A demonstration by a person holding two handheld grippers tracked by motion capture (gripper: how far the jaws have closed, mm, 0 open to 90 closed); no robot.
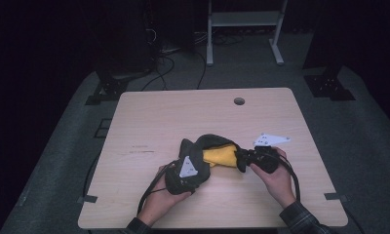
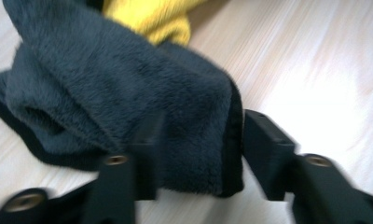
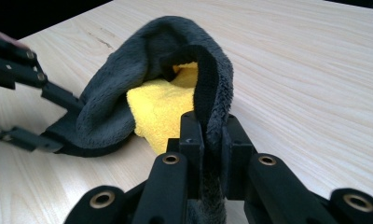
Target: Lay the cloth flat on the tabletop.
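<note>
Dark floor and black stands surround a pale wooden desk with a small round hole near its far edge. On the near middle of the desk lies a dark grey fleece cloth, bunched and arched up, with a yellow cloth tucked under and inside its fold.

The left hand-held gripper sits at the cloth's near left end, held by the person's left hand. In the left gripper view its jaws stand fairly wide, with a thick fold of the grey cloth lying between them; one jaw is pressed into the fleece and the other stands right at the cloth's black hem, so the fold is straddled, though I cannot tell whether it is truly clamped. The picture is a little blurred.

The right hand-held gripper is at the cloth's right end, held by the right hand. In the right gripper view its jaws are narrow and pinch the hemmed edge of the grey cloth, which rises from them in an arch over the yellow cloth. The left hand-held gripper reaches into the cloth's far end there.
</note>
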